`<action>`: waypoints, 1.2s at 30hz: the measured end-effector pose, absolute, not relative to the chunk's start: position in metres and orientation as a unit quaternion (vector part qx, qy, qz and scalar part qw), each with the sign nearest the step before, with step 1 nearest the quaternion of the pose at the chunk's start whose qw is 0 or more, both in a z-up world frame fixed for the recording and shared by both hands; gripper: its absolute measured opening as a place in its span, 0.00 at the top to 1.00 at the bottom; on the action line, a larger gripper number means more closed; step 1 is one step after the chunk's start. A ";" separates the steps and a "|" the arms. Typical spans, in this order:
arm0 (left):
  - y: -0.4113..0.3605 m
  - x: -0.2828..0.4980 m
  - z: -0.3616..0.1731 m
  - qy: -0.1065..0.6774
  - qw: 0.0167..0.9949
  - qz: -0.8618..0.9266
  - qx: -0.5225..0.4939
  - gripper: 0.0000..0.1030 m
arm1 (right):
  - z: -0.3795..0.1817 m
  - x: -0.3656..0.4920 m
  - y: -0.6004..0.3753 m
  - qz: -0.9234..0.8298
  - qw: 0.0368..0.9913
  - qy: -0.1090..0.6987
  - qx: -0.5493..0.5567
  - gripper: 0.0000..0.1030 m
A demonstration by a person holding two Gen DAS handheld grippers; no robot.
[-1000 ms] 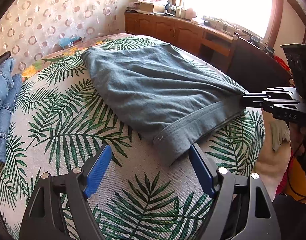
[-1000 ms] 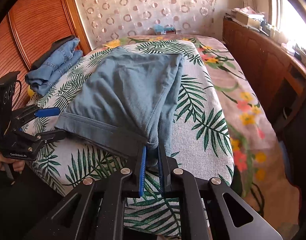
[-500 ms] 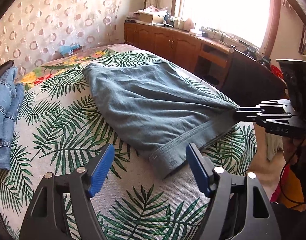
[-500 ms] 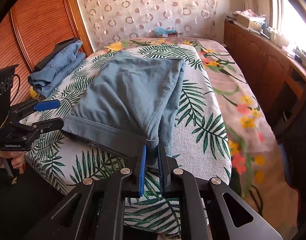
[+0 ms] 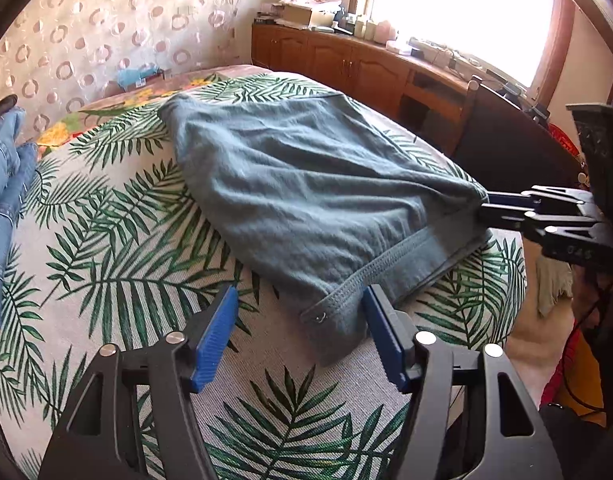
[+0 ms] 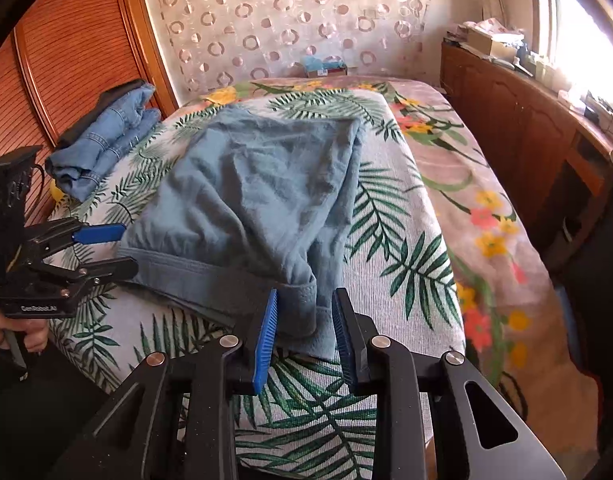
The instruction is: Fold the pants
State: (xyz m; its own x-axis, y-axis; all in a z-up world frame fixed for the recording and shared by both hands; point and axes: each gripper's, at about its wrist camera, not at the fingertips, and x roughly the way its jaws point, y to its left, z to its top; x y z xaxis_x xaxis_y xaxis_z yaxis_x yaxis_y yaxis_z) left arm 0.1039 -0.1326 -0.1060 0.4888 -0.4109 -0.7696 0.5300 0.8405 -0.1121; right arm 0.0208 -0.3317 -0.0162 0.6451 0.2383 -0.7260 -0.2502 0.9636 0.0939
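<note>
The grey-blue pants lie folded on the palm-leaf bedspread, waistband toward me. My left gripper is open, its jaws either side of the waistband's near corner. My right gripper is open with the other waistband corner loose between its blue pads; it also shows in the left wrist view. The pants show in the right wrist view, with my left gripper at the left.
A pile of folded denim jeans lies at the bed's left side, also in the left wrist view. A wooden cabinet runs along the right under the window. A dark chair stands by the bed's edge.
My right gripper has opened and let go of the waistband corner. My left gripper has stayed open and moved a little closer to the near waistband corner.
</note>
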 end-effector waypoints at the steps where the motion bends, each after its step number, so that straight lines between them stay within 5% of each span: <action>1: -0.132 0.103 -0.107 0.427 0.859 -0.274 0.069 0.41 | -0.019 0.022 -0.332 0.133 0.905 0.403 -0.007 0.72; 7: -0.136 0.097 -0.109 0.430 0.850 -0.297 0.062 0.67 | -0.016 0.015 -0.334 0.143 0.911 0.386 -0.001 0.73; 9: -0.139 0.095 -0.106 0.425 0.851 -0.300 0.068 0.74 | -0.015 0.014 -0.334 0.152 0.911 0.384 -0.003 0.89; 13: -0.135 0.088 -0.093 0.412 0.857 -0.304 0.064 0.84 | -0.009 0.008 -0.329 0.166 0.907 0.386 -0.019 0.93; 26: -0.134 0.086 -0.100 0.430 0.849 -0.301 0.063 0.80 | -0.018 0.011 -0.330 0.153 0.895 0.419 -0.027 0.93; 36: -0.126 0.084 -0.083 0.408 0.867 -0.277 0.069 0.44 | -0.009 0.005 -0.337 0.157 0.899 0.409 -0.009 0.93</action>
